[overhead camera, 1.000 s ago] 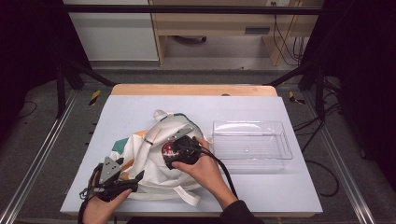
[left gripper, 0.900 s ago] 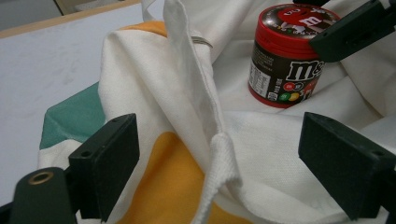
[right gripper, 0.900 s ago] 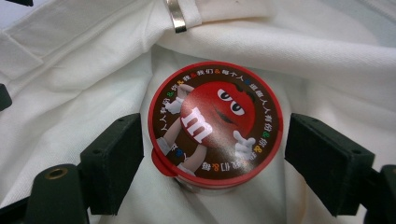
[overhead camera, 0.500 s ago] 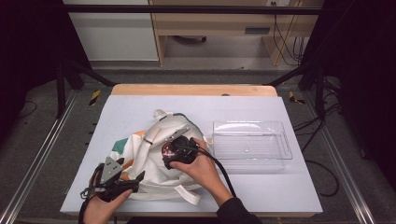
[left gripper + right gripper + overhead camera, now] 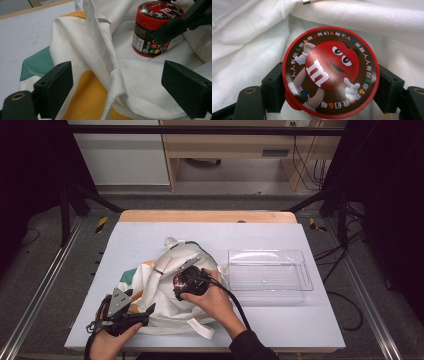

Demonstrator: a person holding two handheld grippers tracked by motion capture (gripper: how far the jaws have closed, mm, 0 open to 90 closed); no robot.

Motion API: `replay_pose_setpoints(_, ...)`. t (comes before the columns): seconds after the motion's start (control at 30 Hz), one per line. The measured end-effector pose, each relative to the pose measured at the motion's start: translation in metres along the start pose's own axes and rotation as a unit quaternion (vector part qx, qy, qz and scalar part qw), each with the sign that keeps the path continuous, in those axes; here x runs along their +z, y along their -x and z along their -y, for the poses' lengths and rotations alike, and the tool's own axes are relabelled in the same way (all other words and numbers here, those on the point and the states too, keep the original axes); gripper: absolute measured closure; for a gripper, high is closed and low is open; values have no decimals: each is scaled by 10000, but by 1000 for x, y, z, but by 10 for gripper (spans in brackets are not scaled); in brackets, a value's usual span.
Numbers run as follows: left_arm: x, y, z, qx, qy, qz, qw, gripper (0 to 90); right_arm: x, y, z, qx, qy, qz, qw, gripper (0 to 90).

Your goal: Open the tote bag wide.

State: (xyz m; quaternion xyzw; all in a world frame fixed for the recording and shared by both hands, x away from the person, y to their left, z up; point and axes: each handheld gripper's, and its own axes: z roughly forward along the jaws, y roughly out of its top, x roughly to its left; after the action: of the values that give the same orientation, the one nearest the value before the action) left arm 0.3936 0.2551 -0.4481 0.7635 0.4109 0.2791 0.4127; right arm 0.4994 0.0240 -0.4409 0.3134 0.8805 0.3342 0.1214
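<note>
A white cloth bag (image 5: 150, 287) with orange and teal patches lies crumpled on the table. On its folds stands a small red-lidded candy tub (image 5: 178, 281) with a cartoon face on the lid (image 5: 329, 67). My right gripper (image 5: 181, 285) reaches over the bag, and its jaws have just been closing on the tub. Both black pads (image 5: 272, 87) now sit against the tub's sides (image 5: 152, 27) under the lid. My left gripper (image 5: 117, 92) rests at the bag's near left edge (image 5: 142, 312), open. A folded hem of the bag (image 5: 112, 75) lies loose between its jaws.
A clear plastic tray (image 5: 270, 270) lies to the right of the bag, close to my right hand. The bag's straps (image 5: 197, 326) trail toward the front edge of the pale blue table (image 5: 150, 235). A metal frame rail (image 5: 40, 295) runs along the left.
My right hand has shifted slightly over the bag with the tub between its jaws. The left hand and the bag have kept still.
</note>
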Motion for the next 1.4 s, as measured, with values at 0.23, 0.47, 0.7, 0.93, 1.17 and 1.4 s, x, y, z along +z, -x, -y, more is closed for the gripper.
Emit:
replay_pose_setpoints(0.23,0,-1,0,-24,15,-6,10000,102,-10,-2,-3,-46,70,98,9999,258)
replay_pose_setpoints(0.47,0,0,0,-20,16,1,10000,94,-49,2,-21,-192,405,86,9990,259)
replay_pose_setpoints(0.7,-1,-1,-1,-80,77,-7,9999,73,-91,23,-31,-304,478,0,9984,259)
replay_pose_setpoints(0.93,-3,-2,-1,-131,191,-2,9997,56,-119,45,-28,-284,512,82,9983,259)
replay_pose_setpoints(1.17,-4,-3,-1,-127,253,-5,9996,43,-136,60,-20,-200,595,82,9980,259)
replay_pose_setpoints(1.4,-5,-2,-3,-238,342,-18,9991,43,-149,72,-14,-124,694,110,9975,259)
